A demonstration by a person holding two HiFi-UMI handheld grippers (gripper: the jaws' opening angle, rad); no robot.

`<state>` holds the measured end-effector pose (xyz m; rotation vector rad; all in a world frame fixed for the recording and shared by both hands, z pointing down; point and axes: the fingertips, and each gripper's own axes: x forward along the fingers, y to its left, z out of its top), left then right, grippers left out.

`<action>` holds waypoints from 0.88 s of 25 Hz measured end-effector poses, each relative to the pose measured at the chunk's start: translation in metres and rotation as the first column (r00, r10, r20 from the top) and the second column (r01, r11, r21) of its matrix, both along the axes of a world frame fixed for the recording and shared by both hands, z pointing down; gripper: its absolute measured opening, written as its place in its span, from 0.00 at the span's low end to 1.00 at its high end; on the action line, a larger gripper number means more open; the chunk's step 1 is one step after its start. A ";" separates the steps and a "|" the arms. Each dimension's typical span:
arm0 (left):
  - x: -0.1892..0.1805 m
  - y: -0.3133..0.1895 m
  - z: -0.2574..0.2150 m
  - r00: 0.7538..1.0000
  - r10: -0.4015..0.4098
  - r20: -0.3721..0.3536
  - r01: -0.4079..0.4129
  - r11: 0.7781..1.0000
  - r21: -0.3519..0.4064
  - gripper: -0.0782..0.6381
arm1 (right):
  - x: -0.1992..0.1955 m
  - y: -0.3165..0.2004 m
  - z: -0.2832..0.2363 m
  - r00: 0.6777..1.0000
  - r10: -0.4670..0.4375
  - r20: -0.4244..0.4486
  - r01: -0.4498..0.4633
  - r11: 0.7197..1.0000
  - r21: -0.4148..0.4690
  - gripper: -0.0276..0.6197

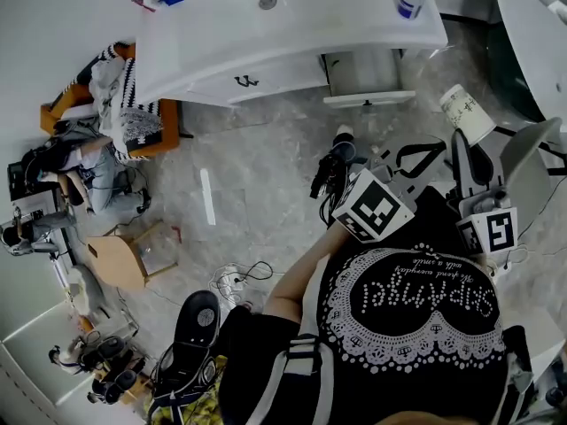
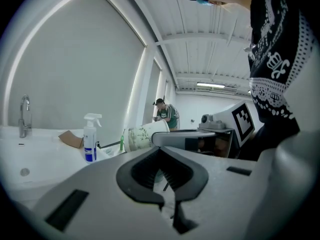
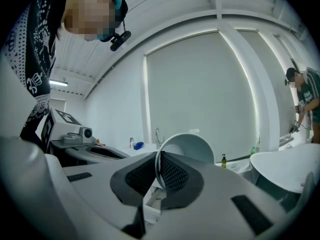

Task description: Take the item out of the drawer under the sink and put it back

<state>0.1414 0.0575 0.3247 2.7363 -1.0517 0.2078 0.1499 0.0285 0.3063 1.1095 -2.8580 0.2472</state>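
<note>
A white paper cup with a green leaf print [image 1: 465, 112] lies on its side in the air, mouth toward the camera in the right gripper view. My right gripper [image 3: 158, 154] is shut on the cup's [image 3: 189, 146] rim. The drawer [image 1: 370, 99] under the white sink counter [image 1: 292, 25] stands pulled out, in front of the cup. My left gripper [image 2: 161, 149] is shut with nothing in it; its marker cube [image 1: 372, 206] is left of the right gripper [image 1: 462, 142]. In the left gripper view the cup [image 2: 145, 136] sticks out beyond the right gripper's grey body.
On the counter stand a spray bottle [image 2: 90, 140] and a faucet [image 2: 23, 115]. A white tub [image 3: 287, 166] curves at the right. A chair heaped with clothes [image 1: 124, 104] and cables [image 1: 235, 282] occupy the left floor. A person [image 2: 167, 114] works in the background.
</note>
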 end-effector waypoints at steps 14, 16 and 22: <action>-0.019 0.006 -0.008 0.996 -0.087 0.006 0.087 0.994 0.061 0.11 | -0.002 0.007 -0.010 1.000 -0.002 0.013 0.001 0.999 0.054 0.08; -0.022 0.006 -0.010 0.995 -0.099 0.008 0.098 0.993 0.067 0.11 | -0.004 0.007 -0.012 1.000 -0.009 0.015 0.008 0.998 0.056 0.08; -0.022 0.012 -0.012 0.994 -0.102 0.041 0.098 0.991 0.092 0.11 | -0.008 0.013 -0.014 0.999 -0.032 0.010 0.031 0.997 0.071 0.08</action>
